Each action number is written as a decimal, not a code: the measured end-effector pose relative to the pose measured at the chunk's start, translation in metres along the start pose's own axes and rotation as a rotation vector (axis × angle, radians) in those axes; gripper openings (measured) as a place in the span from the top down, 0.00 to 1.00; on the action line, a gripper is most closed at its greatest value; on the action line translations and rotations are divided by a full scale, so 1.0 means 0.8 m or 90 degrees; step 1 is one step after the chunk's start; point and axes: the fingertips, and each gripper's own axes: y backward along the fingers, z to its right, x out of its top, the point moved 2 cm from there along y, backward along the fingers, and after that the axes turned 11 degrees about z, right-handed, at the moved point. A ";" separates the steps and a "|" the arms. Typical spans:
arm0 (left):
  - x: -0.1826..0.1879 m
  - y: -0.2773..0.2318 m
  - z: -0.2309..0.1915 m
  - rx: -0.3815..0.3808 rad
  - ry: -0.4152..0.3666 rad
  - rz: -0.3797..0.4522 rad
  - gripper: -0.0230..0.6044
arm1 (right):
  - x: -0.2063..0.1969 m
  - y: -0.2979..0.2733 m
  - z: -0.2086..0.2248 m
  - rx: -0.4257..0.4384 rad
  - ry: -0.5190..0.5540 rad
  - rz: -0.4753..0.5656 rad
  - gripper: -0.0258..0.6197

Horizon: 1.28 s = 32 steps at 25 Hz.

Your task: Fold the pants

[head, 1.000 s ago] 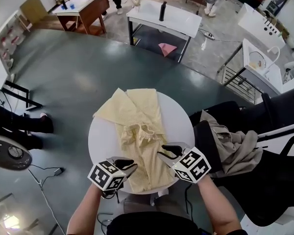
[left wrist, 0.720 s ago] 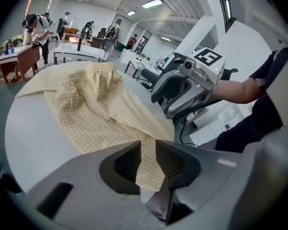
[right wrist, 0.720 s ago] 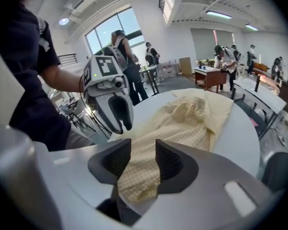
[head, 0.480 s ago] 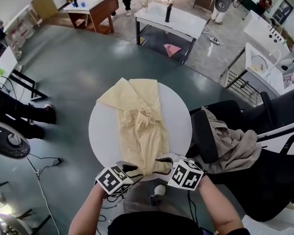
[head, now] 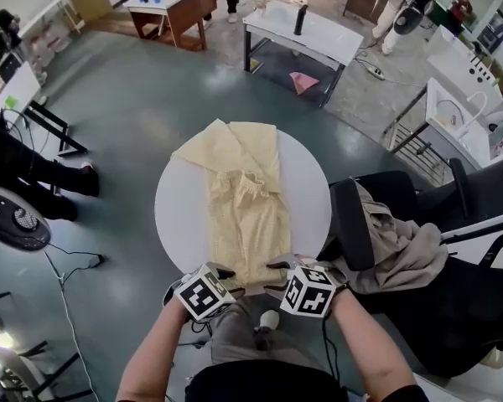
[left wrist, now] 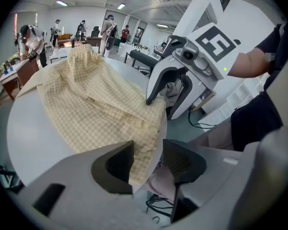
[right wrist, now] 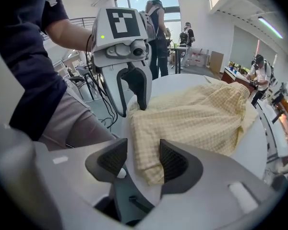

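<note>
Pants lie lengthwise on round table, near hem at its edge. Left gripper and right gripper: jaws just opened, apart, hem loose between each pair.

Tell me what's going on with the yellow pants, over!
Left gripper and right gripper open, jaws just been opening, near cloth edge loose between them. Pants stretched along white table. Nothing blocking.
</note>
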 end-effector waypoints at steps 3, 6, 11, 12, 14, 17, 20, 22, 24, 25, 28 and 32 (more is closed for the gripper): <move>-0.006 -0.006 -0.002 0.003 -0.006 -0.009 0.66 | -0.005 -0.004 0.001 -0.004 0.009 -0.014 0.64; -0.005 -0.011 -0.004 0.000 -0.012 0.001 0.66 | -0.012 -0.005 0.001 -0.007 0.015 -0.020 0.64; -0.008 -0.014 -0.007 -0.002 -0.015 0.000 0.68 | -0.020 -0.007 0.005 -0.027 0.046 -0.035 0.66; -0.009 -0.013 -0.008 -0.001 -0.013 0.000 0.69 | -0.021 -0.008 0.006 -0.031 0.048 -0.035 0.68; -0.011 -0.014 -0.009 0.002 -0.014 -0.003 0.71 | -0.022 -0.007 0.008 -0.035 0.049 -0.034 0.71; -0.010 -0.014 -0.010 -0.001 -0.026 -0.004 0.72 | -0.020 -0.005 0.014 -0.033 0.020 -0.027 0.74; -0.012 -0.011 -0.008 -0.006 -0.043 -0.021 0.71 | -0.014 0.003 0.021 -0.020 -0.070 -0.001 0.84; -0.014 -0.011 -0.005 -0.008 -0.059 -0.032 0.70 | -0.007 0.009 0.026 -0.009 -0.128 0.014 0.86; -0.013 -0.012 -0.004 -0.004 -0.070 -0.033 0.68 | -0.003 0.013 0.027 -0.002 -0.164 0.011 0.87; -0.013 -0.012 -0.004 0.002 -0.070 -0.030 0.68 | -0.001 0.014 0.027 0.000 -0.177 0.006 0.87; -0.013 -0.014 -0.008 0.023 -0.066 -0.022 0.76 | 0.004 0.018 0.027 0.005 -0.212 -0.002 0.88; -0.011 -0.013 -0.015 0.049 -0.048 -0.017 0.88 | 0.008 0.020 0.024 0.003 -0.215 -0.013 0.88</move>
